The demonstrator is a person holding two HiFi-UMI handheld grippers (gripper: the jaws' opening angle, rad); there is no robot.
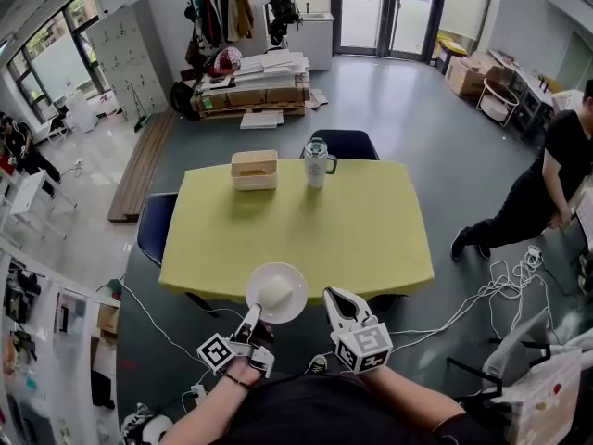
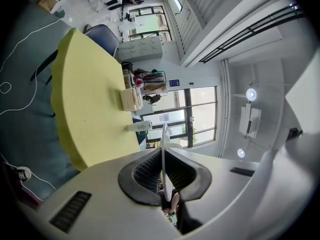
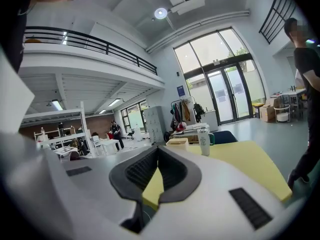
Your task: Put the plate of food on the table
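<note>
1. The left gripper (image 1: 250,325) has its fingers (image 2: 145,171) squeezed tight on the rim of the white plate (image 1: 295,284) (in the left gripper view the plate looks like a thin line).
2. A pale lump of food (image 1: 274,291) sits on the plate.
3. The plate is over the near edge of the yellow desk (image 1: 371,235).
4. The right gripper (image 1: 334,297) is just beside the plate, with its fingers pressed together and holding nothing.
5. A cup (image 1: 316,162) and a wooden box (image 1: 255,170) stand on the far side of the desk.
</note>
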